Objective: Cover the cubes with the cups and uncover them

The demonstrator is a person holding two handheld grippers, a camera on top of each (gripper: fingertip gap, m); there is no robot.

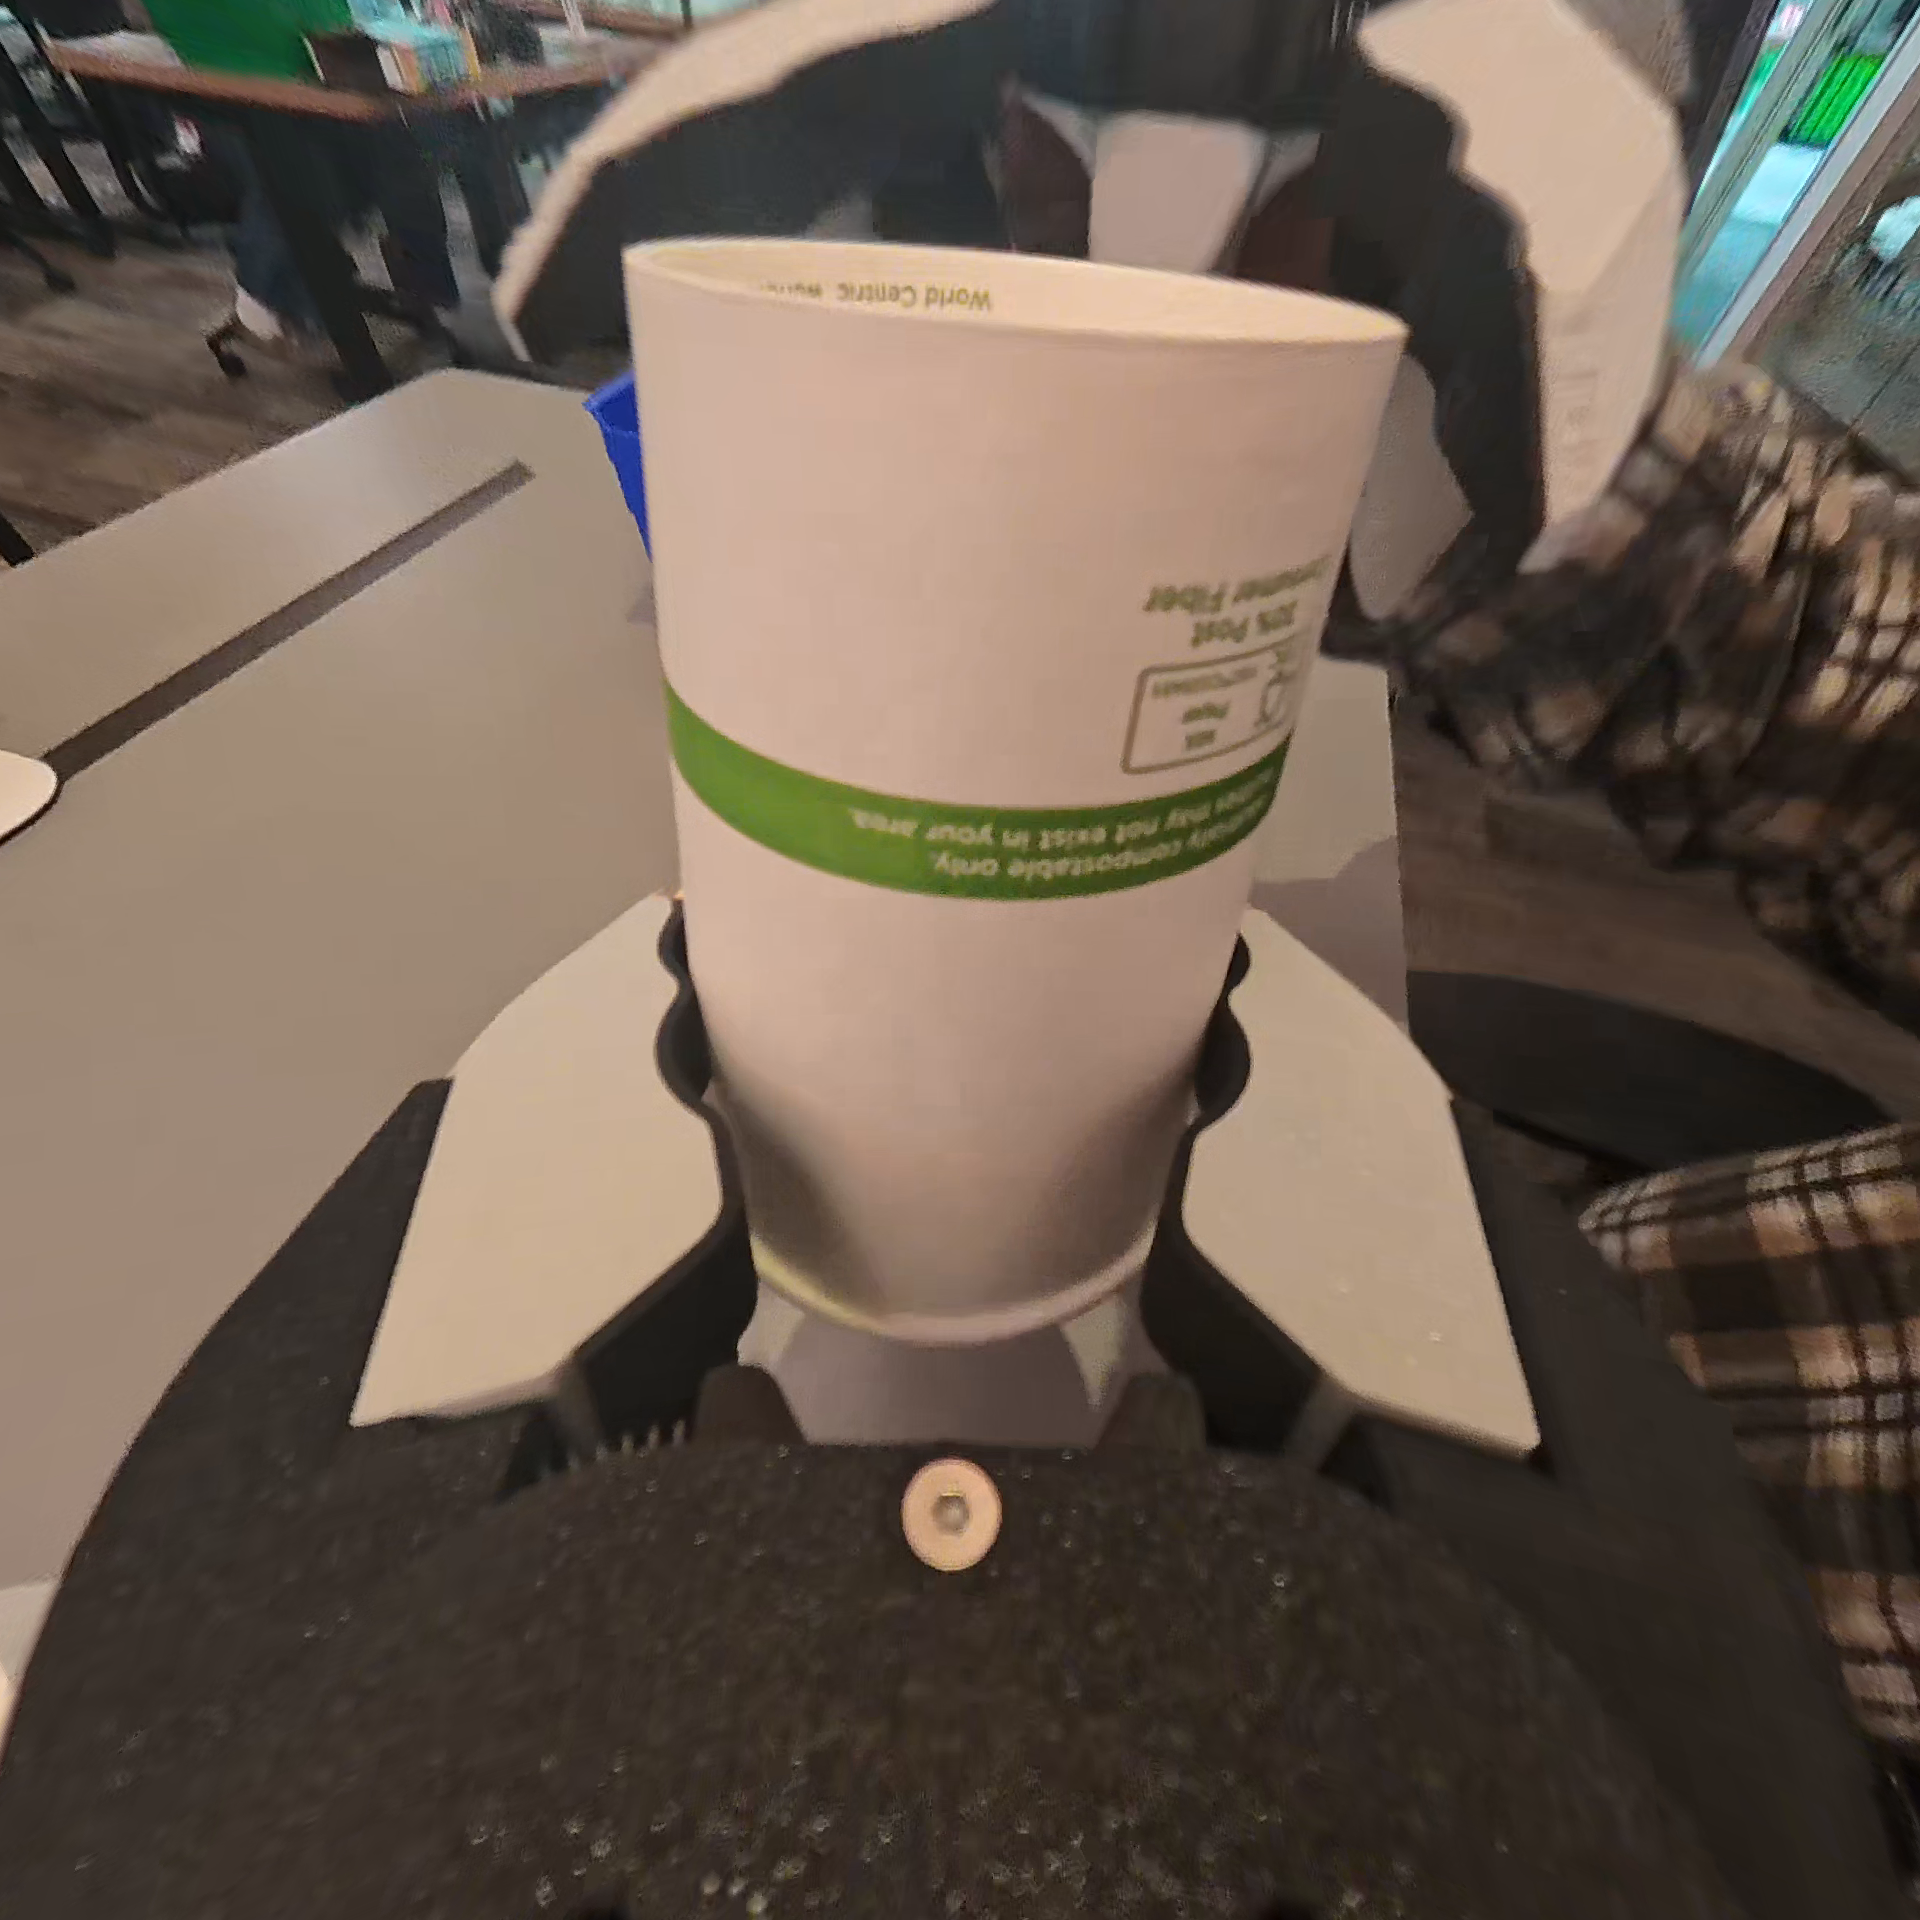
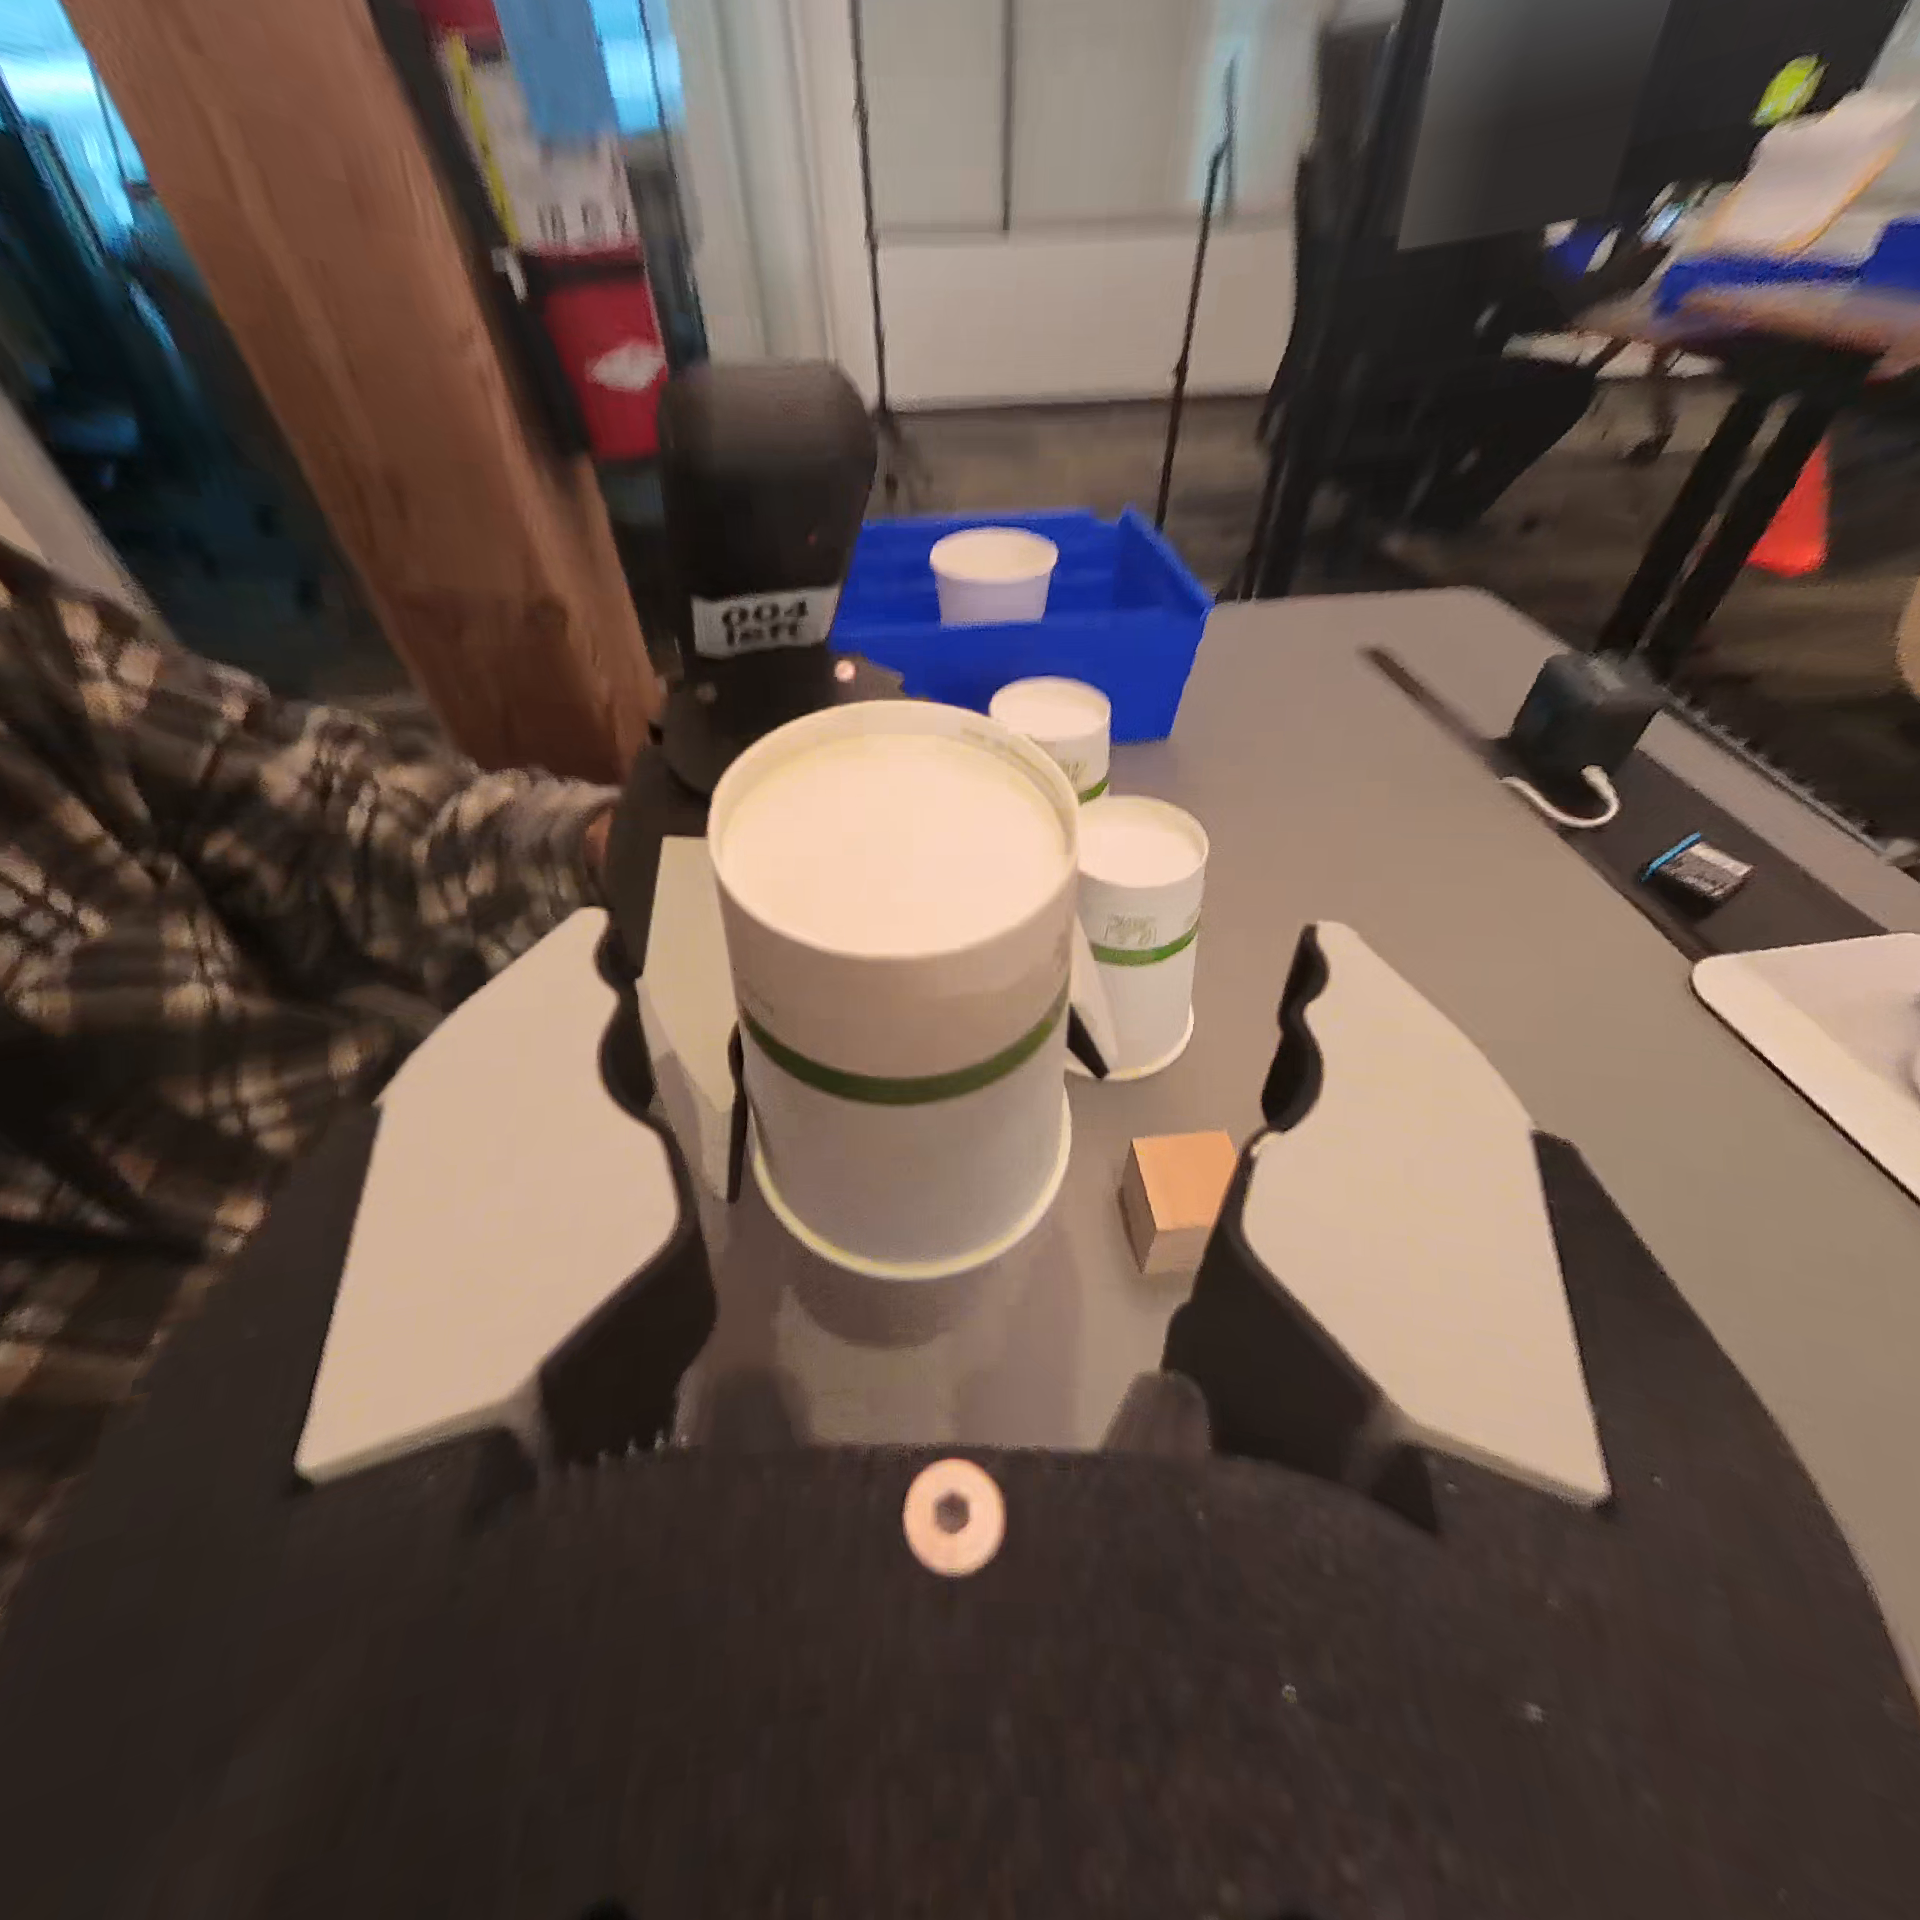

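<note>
**A:** Left claw [image 1: 951, 1049], status?

**Me:** Clamped on an upside-down white paper cup with a green band [image 1: 966, 748]. My two fingers press its sides near the narrow base end; the wide rim points away from me. In the right wrist view the same cup [image 2: 899, 997] hangs just above the grey desk [image 2: 1403, 831], its shadow below it, the rim clear of the surface.

**A:** Right claw [image 2: 951, 1112]?

**Me:** Fingers spread wide, holding nothing. The lifted cup sits in the gap between them but touches neither.

**A:** Cubes?

**Me:** One small tan wooden cube [image 2: 1179, 1200] stands uncovered on the desk, just beside my right finger's inner edge, right of the lifted cup. Whether it touches the finger, I cannot tell.

**A:** Other cups?

**Me:** Two more inverted white paper cups behind: a nearer one [image 2: 1141, 935] and a farther one [image 2: 1051, 732]. What lies under them is hidden. Past those, a blue plastic bin [image 2: 1132, 623] at the desk's far edge holds a small white cup [image 2: 992, 577], mouth up.
</note>
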